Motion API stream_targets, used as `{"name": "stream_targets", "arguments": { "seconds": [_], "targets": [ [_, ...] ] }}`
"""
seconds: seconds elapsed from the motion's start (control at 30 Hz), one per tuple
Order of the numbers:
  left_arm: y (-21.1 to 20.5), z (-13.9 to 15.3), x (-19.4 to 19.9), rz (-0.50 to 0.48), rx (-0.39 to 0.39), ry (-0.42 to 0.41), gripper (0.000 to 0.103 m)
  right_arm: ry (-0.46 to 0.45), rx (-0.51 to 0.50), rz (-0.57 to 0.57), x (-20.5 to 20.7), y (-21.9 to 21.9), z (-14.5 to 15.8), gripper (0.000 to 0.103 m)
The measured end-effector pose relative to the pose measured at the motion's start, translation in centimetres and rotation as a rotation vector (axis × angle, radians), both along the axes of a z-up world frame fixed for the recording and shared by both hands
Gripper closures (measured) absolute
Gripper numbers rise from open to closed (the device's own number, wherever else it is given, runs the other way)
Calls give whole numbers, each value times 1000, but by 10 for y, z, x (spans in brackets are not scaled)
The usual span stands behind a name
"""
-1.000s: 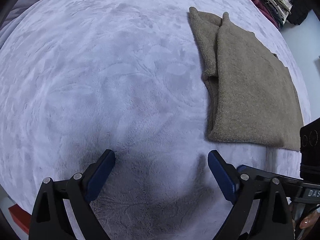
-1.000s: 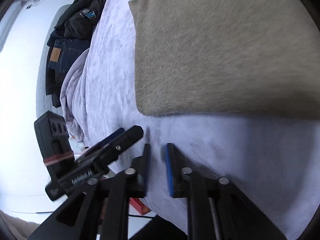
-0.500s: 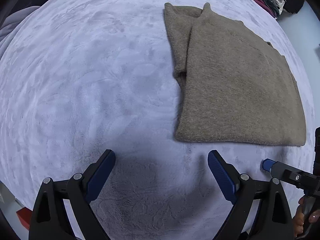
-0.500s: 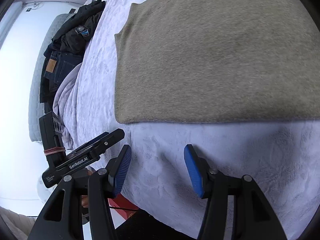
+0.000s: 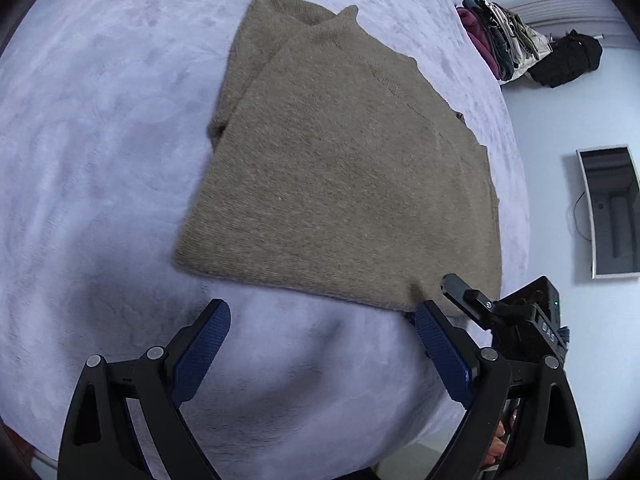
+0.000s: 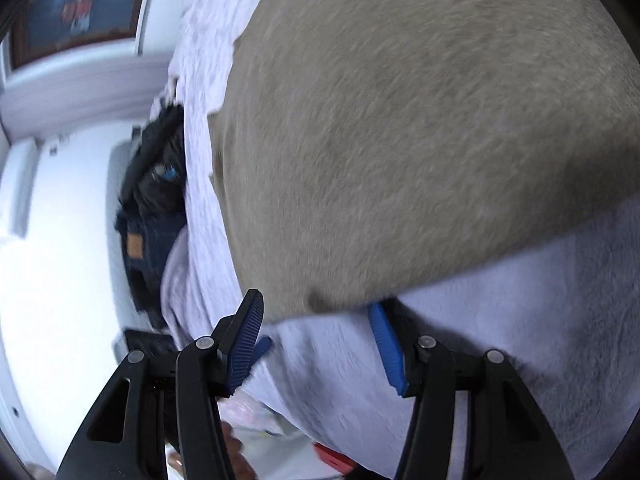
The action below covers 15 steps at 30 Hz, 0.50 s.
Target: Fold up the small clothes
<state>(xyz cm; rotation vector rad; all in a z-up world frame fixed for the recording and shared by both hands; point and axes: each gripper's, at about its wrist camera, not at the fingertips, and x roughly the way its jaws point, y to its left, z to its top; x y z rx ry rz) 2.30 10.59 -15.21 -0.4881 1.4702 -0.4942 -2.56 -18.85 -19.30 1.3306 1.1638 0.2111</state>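
A tan knitted sweater lies folded flat on the pale lilac blanket, one sleeve tucked along its left side. My left gripper is open and empty above the blanket, just short of the sweater's near hem. My right gripper is at the sweater's near right corner. Its jaws are closing with the hem corner between them, one pad slipped under the edge, but the pads do not press on it. In the left wrist view, its upper finger rests over that corner.
A stack of folded clothes and a black bag sit beyond the bed's far right. A dark screen hangs on the wall. Jeans and dark garments are heaped at the bed's left edge. The bed drops off just behind both grippers.
My right gripper went from almost shut to wide apart and moved up to the sweater's near corner. My left gripper swung right towards the sweater's near hem, still open.
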Motion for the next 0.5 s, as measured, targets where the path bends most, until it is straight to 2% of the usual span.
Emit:
{"name": "stream_targets", "arguments": {
  "seconds": [0.03,0.07,0.1,0.3,0.43,0.5],
  "targets": [
    [-4,-3,-1,12,-18,18,9,1,10,-23,1,-3,-3,63],
    [-5,-4,-3,24,-31,31,9,4,9,-34,3,-6,-5,85],
    [-6,-7,-4,34,-47,41,9,9,-1,-32,5,-7,-6,91],
    [-16,-14,7,130,-124,37,9,-135,-48,51,16,-9,26,93],
    [-29,-18,26,194,-141,16,9,-138,-74,96,19,-9,28,93],
    [-35,-16,35,208,-116,-14,9,-128,-70,99,21,-5,26,93]
  ]
}}
